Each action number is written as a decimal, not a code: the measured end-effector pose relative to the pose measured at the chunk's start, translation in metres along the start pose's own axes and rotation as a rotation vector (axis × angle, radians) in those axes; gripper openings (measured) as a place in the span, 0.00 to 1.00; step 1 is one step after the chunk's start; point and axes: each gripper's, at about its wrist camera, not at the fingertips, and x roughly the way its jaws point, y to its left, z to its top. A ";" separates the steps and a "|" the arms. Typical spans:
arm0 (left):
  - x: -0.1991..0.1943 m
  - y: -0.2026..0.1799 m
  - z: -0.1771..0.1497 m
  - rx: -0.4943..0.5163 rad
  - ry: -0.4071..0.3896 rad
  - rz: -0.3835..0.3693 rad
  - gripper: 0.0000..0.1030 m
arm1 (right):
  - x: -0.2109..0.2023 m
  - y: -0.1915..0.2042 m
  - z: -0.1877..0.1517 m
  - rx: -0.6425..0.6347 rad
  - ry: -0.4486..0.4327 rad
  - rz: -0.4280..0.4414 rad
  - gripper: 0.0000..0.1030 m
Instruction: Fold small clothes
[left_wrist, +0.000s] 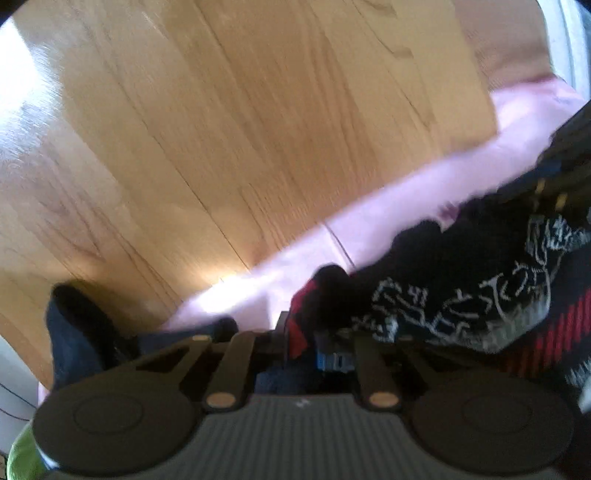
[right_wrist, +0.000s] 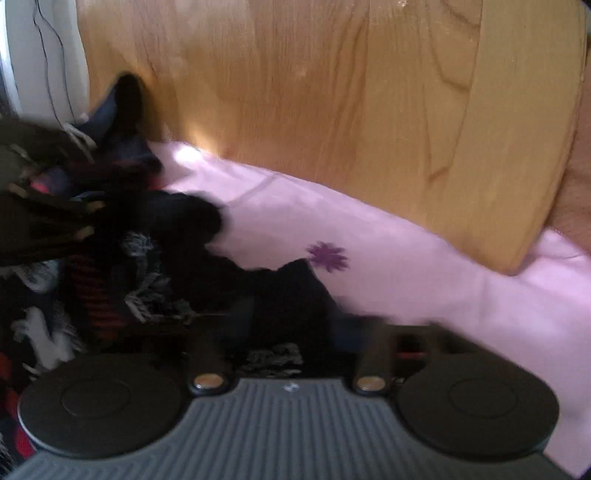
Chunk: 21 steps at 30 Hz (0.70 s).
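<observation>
Dark patterned garment (left_wrist: 461, 302) on pink sheet (left_wrist: 388, 218), wooden headboard (left_wrist: 258, 129) behind.
Left gripper (left_wrist: 306, 332) clenched on the garment's red-striped edge; right gripper (right_wrist: 291, 332): blurred, grip cannot be told.

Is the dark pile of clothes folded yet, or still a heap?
Still a heap. The clothes lie crumpled and overlapping on the pink sheet, with no flat folded edges visible, though the image is blurred.

Both views are soft with motion blur and bowed by fisheye distortion toward the edges. Daylight glares white on the wooden floor (left_wrist: 22, 74) at far left and makes a bright patch on the pink sheet (right_wrist: 184, 155); the dark clothes (right_wrist: 155, 258) lose detail in shadow.
</observation>
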 end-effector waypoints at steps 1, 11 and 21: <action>0.002 0.003 0.002 -0.039 -0.019 0.017 0.11 | -0.008 0.000 0.003 0.010 -0.068 -0.038 0.12; -0.036 0.016 -0.017 -0.116 -0.025 0.046 0.50 | 0.016 0.007 -0.005 0.101 -0.114 -0.254 0.30; -0.176 0.047 -0.149 -0.385 -0.103 -0.116 0.74 | -0.184 -0.012 -0.120 0.303 -0.396 -0.246 0.56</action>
